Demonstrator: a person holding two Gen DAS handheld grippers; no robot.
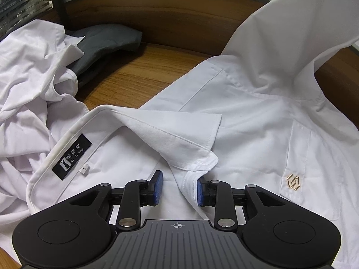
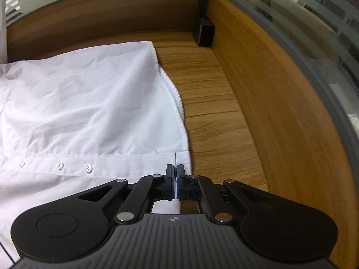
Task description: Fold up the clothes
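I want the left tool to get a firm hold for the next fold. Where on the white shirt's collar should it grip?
Probably the collar front, where its point curls over the placket, right ahead of the open left tool. Come straight forward, low over the white shirt, one pad on each side; that raised, stitched double edge gives the pads something to bite.

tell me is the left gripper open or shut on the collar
Open: the left gripper has blue pads apart, straddling the shirt collar front.

i see a white dress shirt (image 1: 258, 121) of smooth, finely woven matt cloth, its woven black label (image 1: 72, 158) faintly shiny. the desk (image 2: 213, 103) looks like grained wood laminate with a soft sheen. my left gripper (image 1: 178, 190) is matt black plastic with ribbed blue rubbery pads (image 1: 157, 187) and bright metal pivot pins.
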